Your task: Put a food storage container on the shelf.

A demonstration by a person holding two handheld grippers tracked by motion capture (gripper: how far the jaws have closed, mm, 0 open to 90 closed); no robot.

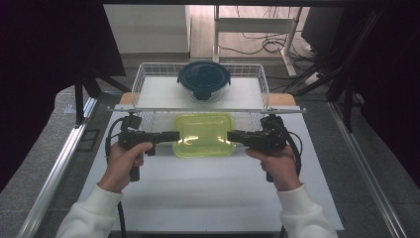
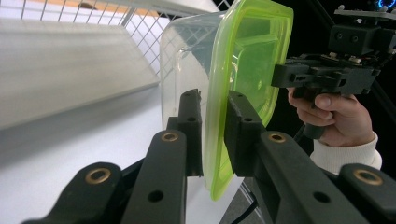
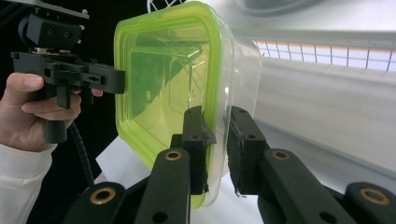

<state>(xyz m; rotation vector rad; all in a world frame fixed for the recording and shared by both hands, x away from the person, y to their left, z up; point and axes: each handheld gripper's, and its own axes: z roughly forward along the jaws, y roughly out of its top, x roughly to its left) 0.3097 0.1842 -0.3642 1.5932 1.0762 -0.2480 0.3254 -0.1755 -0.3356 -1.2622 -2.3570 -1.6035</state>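
Note:
A clear plastic container with a lime-green lid (image 1: 204, 134) hangs just above the white table, in front of the wire basket. My left gripper (image 1: 174, 135) is shut on its left rim, and my right gripper (image 1: 232, 135) is shut on its right rim. In the left gripper view the jaws pinch the green lid edge (image 2: 215, 140), with the other gripper (image 2: 285, 74) at the far side. The right gripper view shows the container (image 3: 177, 84) clamped between the black jaws at its rim, and the left gripper (image 3: 114, 79) grips the opposite edge.
A white wire basket (image 1: 143, 79) stands at the back of the table, holding a round glass container with a dark blue lid (image 1: 204, 79). A white rail (image 1: 148, 109) crosses in front of the basket. A desk frame and cables lie beyond.

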